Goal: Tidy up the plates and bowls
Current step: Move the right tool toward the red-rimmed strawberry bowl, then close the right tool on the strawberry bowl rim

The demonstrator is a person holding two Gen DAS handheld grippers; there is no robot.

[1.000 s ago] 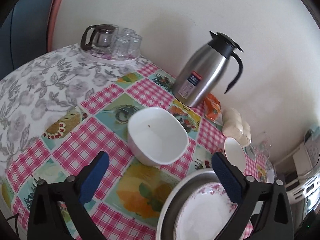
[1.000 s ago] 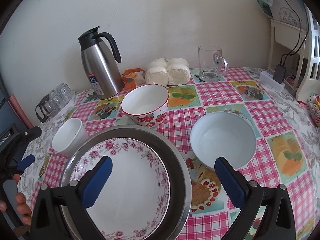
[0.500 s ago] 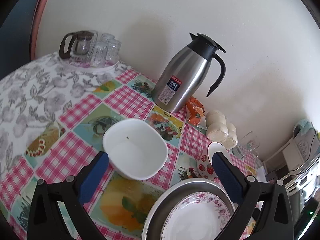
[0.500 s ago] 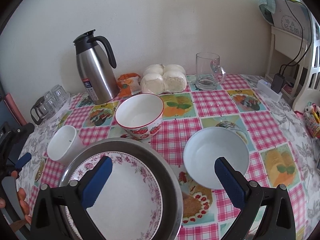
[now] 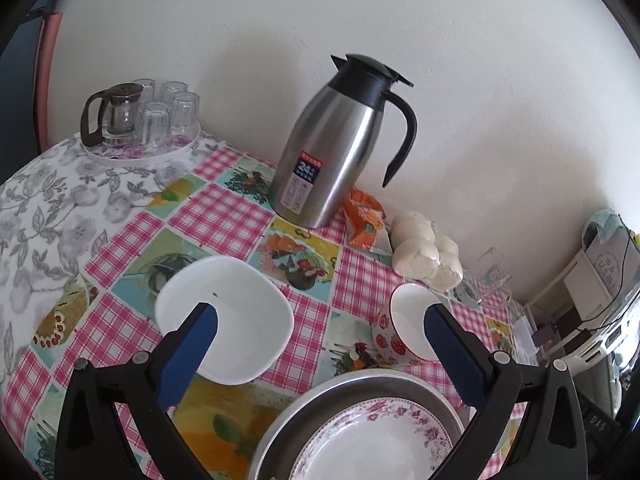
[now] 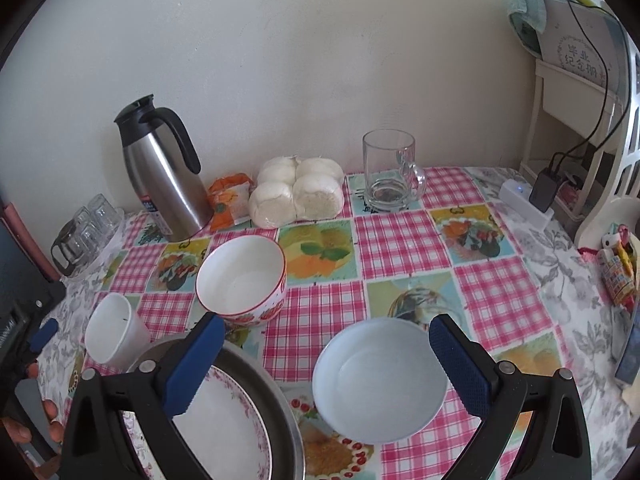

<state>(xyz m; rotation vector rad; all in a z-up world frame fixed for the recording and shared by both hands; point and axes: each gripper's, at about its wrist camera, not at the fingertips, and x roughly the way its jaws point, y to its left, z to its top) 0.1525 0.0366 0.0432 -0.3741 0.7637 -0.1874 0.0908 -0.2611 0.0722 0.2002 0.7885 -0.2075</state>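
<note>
A squarish white bowl (image 5: 236,320) stands on the checked cloth, under my open, empty left gripper (image 5: 320,344); it also shows in the right wrist view (image 6: 110,334). A strawberry-patterned bowl (image 5: 402,330) (image 6: 242,280) stands mid-table. A floral plate (image 5: 376,444) (image 6: 224,428) lies inside a metal basin (image 5: 320,404) (image 6: 280,400). A plain round white bowl (image 6: 380,380) sits between the fingers of my open, empty right gripper (image 6: 326,364), which hovers above it.
A steel thermos jug (image 6: 160,172) (image 5: 336,148), an orange packet (image 6: 230,200), bagged buns (image 6: 298,192) and a glass mug (image 6: 390,172) line the wall. A tray of glasses (image 5: 140,120) stands far left. A white shelf with cables (image 6: 576,128) stands right.
The left gripper has drawn back and swung right, so the square bowl now sits under its left finger. The right gripper has pulled back and shifted right, centring on the plain white bowl.
</note>
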